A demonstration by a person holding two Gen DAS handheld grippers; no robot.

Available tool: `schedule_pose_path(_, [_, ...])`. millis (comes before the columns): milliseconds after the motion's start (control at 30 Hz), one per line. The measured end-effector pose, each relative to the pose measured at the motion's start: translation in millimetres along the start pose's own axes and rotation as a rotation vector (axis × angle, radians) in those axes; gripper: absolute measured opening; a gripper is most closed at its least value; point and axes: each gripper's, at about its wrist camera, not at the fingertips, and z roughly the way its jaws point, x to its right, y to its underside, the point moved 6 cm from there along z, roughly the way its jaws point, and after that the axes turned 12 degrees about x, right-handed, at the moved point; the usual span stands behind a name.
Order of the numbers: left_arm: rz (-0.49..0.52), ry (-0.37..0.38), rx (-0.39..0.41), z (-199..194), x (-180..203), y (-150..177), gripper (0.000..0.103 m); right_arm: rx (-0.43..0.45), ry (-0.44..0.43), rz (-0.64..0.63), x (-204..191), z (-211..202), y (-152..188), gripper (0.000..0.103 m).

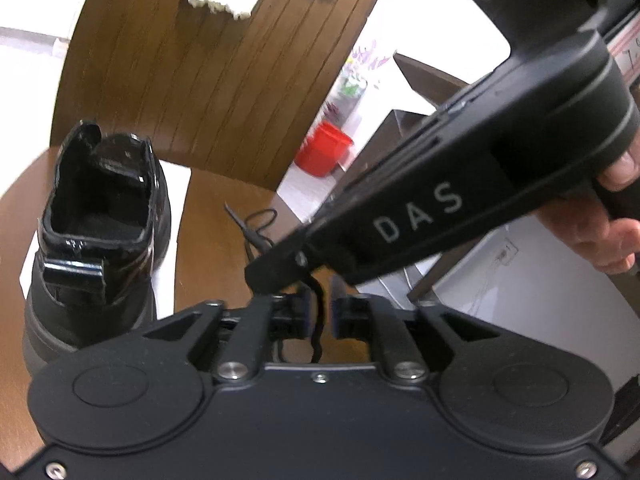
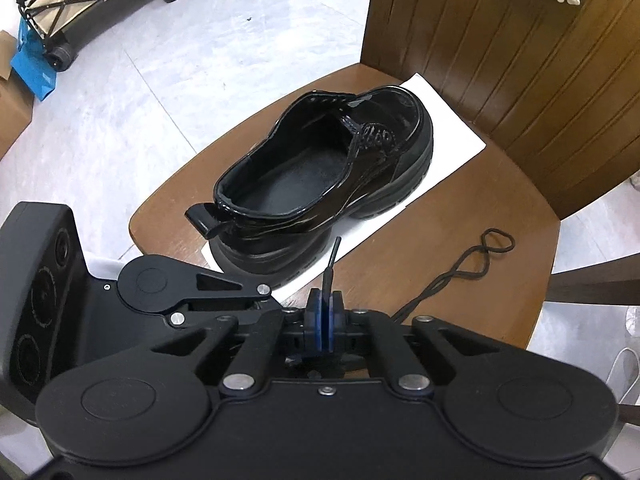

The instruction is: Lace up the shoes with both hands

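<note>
Two black tongs, one in each hand, work over a wooden chair. Left tongs (image 1: 320, 312) have their blue-padded fingers parted, with the black shoelace (image 1: 316, 320) hanging loosely through the gap and neither pad pressing on it. Right tongs (image 2: 323, 320) point down and are clamped tight on the lace near its end, so that the stiff tip (image 2: 331, 264) sticks up just past the pads. In the left camera's view the right tongs' long black body crosses the picture from upper right, with a person's hand (image 1: 612, 216) gripping its handle at the right edge. The chair's brown seat (image 2: 460, 276) holds a white sheet of paper (image 2: 452, 120), and its slatted wooden back (image 2: 520, 60) rises behind. A glossy black shoe (image 2: 320, 176) with a thick sole stands on the paper, heel toward the tongs and toe toward the chair back, its opening wide with no lace threaded that can be seen. The rest of the lace (image 2: 460, 272) trails across the bare seat to the right of the shoe, apart from it, ending in a small loop near the seat's edge. A red tub (image 1: 324, 148) sits on the pale floor beyond.
</note>
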Motion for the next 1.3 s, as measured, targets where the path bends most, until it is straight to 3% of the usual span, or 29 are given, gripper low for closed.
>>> schedule_pose_path(33, [0.006, -0.012, -0.013, -2.0, 0.0, -2.5, 0.081, 0.002, 0.003, -0.007, 0.4, -0.6, -1.8, 0.003])
schedule_pose_path(67, [0.011, -0.029, -0.011, -8.2, -0.2, -8.2, 0.086, 0.01, 0.006, -0.018, 1.6, -2.2, -5.6, 0.003])
schedule_pose_path(167, [0.02, -0.064, 0.035, -37.5, -2.6, -37.7, 0.087, 0.054, 0.002, -0.027, 7.1, -8.6, -21.9, 0.003])
schedule_pose_path(233, [0.076, -0.134, 0.038, -52.3, -9.5, -63.9, 0.087, 0.09, -0.005, -0.038, 9.7, -12.3, -36.6, 0.003])
schedule_pose_path(333, [0.221, -0.293, -0.018, -54.7, -30.9, -92.9, 0.087, 0.126, -0.023, -0.066, 10.5, -10.3, -58.7, 0.003])
schedule_pose_path(467, [0.255, -0.359, -0.089, -38.9, -60.8, -110.6, 0.087, 0.144, -0.05, -0.091, 13.6, 9.8, -87.4, 0.003])
schedule_pose_path(567, [0.315, -0.392, -0.153, -13.5, -88.3, -103.2, 0.085, 0.143, -0.057, -0.106, 18.2, 27.0, -101.5, 0.003])
schedule_pose_path(767, [0.34, -0.382, -0.215, 33.8, -112.9, -105.5, 0.048, 0.106, -0.091, -0.138, 33.2, 69.9, -119.8, 0.003])
schedule_pose_path(867, [0.312, -0.35, -0.21, 44.1, -124.7, -104.5, 0.017, 0.075, -0.11, -0.155, 36.0, 84.4, -116.8, 0.003])
schedule_pose_path(900, [0.296, -0.341, -0.206, 44.7, -127.7, -102.0, 0.013, 0.065, -0.121, -0.16, 36.5, 89.3, -114.3, 0.003])
schedule_pose_path(1100, [0.1, -0.278, -0.15, 32.6, -149.4, -97.9, 0.011, 0.057, -0.16, -0.187, 36.6, 97.6, -110.5, 0.003])
schedule_pose_path(1300, [-0.101, -0.23, -0.122, 21.1, -174.8, -97.2, 0.011, 0.039, -0.141, -0.327, 21.5, 97.8, -108.9, 0.003])
